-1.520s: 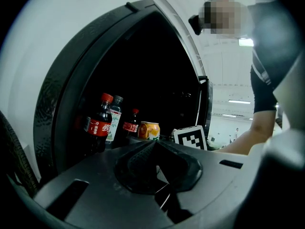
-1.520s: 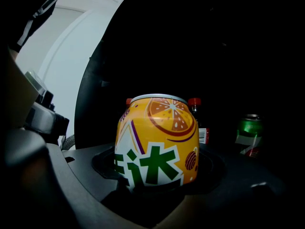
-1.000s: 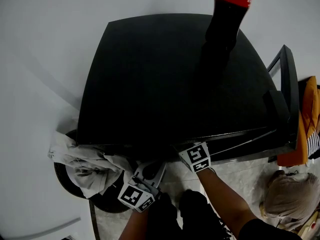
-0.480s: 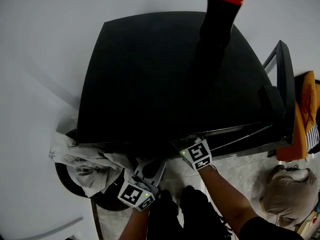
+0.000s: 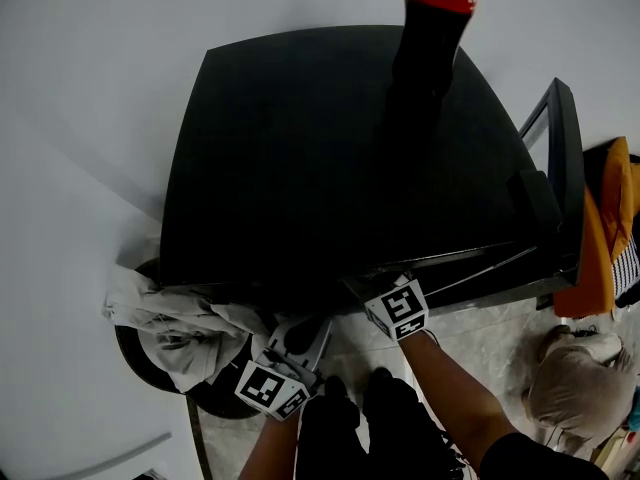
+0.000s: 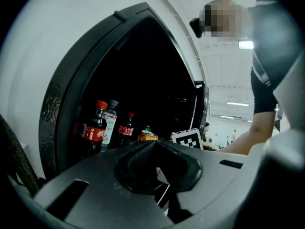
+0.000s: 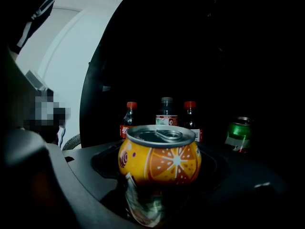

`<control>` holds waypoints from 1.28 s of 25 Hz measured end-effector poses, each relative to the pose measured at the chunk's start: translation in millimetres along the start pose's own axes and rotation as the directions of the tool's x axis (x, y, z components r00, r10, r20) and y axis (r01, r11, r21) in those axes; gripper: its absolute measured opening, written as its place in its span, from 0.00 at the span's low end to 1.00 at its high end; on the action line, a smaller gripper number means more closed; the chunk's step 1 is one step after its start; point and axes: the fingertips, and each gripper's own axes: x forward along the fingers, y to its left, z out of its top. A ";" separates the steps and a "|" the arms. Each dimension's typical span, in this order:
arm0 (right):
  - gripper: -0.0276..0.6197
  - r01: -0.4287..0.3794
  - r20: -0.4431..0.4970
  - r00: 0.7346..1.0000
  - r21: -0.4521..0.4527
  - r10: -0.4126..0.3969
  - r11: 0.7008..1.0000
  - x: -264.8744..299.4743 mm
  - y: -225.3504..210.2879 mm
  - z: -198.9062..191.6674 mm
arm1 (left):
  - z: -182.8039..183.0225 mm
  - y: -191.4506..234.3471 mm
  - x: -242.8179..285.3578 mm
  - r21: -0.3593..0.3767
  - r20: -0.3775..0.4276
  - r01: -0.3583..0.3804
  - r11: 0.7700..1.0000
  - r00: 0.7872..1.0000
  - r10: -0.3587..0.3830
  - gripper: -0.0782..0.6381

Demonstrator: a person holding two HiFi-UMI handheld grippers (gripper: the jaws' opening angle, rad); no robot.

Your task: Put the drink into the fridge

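As our right hand-held gripper (image 7: 159,187) grips the can (image 7: 161,159) at the fridge (image 5: 300,168), left hand-held gripper (image 6: 156,168) closed empty, we should next set it inside.

Past the jaws of the right gripper (image 7: 159,190) we see the fridge (image 7: 157,56) holding a row straight ahead: a red-capped cola bottle (image 7: 129,116), a grey-capped bottle (image 7: 166,111), and another red-capped bottle (image 7: 190,113). A green can (image 7: 239,133) stands ahead to the right. Above the jaws, the fridge top (image 5: 290,168) bears a tall cola bottle (image 5: 432,28).
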 end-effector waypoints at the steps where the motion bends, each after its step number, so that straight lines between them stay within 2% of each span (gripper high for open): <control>1: 0.58 0.002 0.000 1.000 0.005 -0.002 1.000 -2.0 0.0 1.8 | 1.7 -1.2 -0.1 0.000 -0.002 0.001 1.000 1.000 -0.001 0.12; 8: 0.58 0.008 -0.020 1.000 -0.001 -0.009 1.000 -14.9 -0.4 10.2 | 20.6 -16.6 -3.3 0.002 -0.010 0.014 1.000 1.000 -0.014 0.12; 14: 0.58 0.020 0.016 1.000 -0.007 -0.020 1.000 -27.0 -0.1 46.1 | 32.9 -24.2 -10.3 -0.011 -0.032 0.009 1.000 0.999 -0.010 0.12; 20: 0.58 0.023 -0.018 1.000 0.024 -0.023 0.999 -60.4 15.3 74.3 | 58.3 -39.1 -17.3 -0.036 -0.064 0.013 0.999 0.998 -0.016 0.12; 25: 0.57 0.006 -0.062 0.998 0.057 -0.002 0.998 -99.3 33.8 103.0 | 81.3 -71.1 -25.7 -0.046 -0.094 0.078 0.996 0.992 -0.082 0.12; 30: 0.57 -0.037 -0.086 0.995 0.072 0.043 0.997 -148.7 69.7 135.9 | 106.6 -108.7 -45.3 -0.048 -0.081 0.128 0.991 0.988 -0.132 0.12; 32: 0.53 -0.043 -0.073 0.996 0.068 0.048 0.997 -170.1 84.6 154.0 | 116.2 -121.2 -54.7 -0.040 -0.075 0.148 0.988 0.986 -0.150 0.12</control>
